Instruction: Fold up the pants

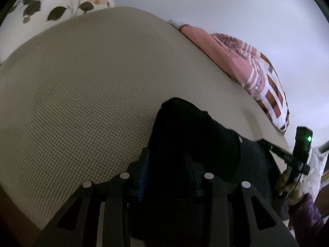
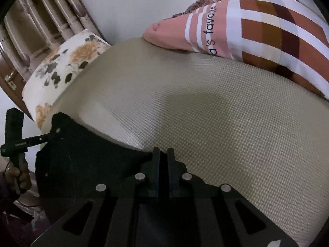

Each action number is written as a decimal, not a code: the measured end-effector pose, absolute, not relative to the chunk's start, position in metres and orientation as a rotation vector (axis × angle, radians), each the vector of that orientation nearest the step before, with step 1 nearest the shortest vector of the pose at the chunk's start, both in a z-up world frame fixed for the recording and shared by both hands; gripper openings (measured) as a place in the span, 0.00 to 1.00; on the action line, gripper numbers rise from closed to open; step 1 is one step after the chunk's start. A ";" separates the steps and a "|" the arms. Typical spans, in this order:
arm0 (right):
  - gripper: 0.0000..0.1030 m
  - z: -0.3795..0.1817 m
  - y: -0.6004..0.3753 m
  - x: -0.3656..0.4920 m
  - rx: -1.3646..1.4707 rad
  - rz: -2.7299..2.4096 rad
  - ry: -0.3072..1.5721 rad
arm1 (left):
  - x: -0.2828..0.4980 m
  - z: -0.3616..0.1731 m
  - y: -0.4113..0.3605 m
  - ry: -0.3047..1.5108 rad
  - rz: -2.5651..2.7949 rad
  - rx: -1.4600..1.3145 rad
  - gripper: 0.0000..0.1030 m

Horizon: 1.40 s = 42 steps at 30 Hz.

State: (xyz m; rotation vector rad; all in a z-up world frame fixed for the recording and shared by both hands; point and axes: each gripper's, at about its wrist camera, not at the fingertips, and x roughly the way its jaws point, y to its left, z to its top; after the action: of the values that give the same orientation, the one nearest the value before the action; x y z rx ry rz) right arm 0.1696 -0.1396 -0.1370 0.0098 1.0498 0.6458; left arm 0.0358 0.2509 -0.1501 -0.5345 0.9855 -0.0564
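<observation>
Beige woven mattress (image 2: 205, 113) carries our black pants (image 2: 82, 154) near its edge, below a patchwork pillow (image 2: 267, 26); our right gripper (image 2: 163, 158) pinches their hem, our left gripper (image 1: 168, 177) clamps bunched cloth

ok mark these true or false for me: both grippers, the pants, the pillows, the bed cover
1. The pants are black. True.
2. The right gripper has its fingers spread wide apart. False: they sit close together, pinching the pants' edge.
3. The pants lie on a beige woven cover. True.
4. The floral pillow is plain blue. False: it is white with orange flowers and dark leaves.
5. The left gripper has dark fabric between its fingers. True.
6. The striped pillow bears no writing. False: letters are printed on it.
</observation>
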 end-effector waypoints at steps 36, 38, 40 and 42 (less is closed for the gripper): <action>0.51 -0.110 -0.263 0.150 0.616 0.476 0.859 | -0.015 -0.144 0.219 0.966 -0.037 -0.292 0.54; 0.51 -0.091 -0.314 0.103 0.729 0.452 0.748 | -0.016 -0.140 0.222 0.963 -0.022 -0.316 0.54; 0.51 -0.077 -0.355 0.052 0.726 0.387 0.705 | -0.018 -0.128 0.224 0.926 -0.007 -0.347 0.54; 0.51 -0.072 -0.402 -0.012 0.738 0.298 0.687 | -0.020 -0.112 0.222 0.882 -0.012 -0.347 0.54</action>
State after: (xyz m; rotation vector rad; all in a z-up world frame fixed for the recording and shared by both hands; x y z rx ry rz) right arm -0.0115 -0.4020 -0.0722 0.7384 0.6874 0.2977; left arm -0.0203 0.2218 -0.1121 -0.3472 0.8818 -0.0120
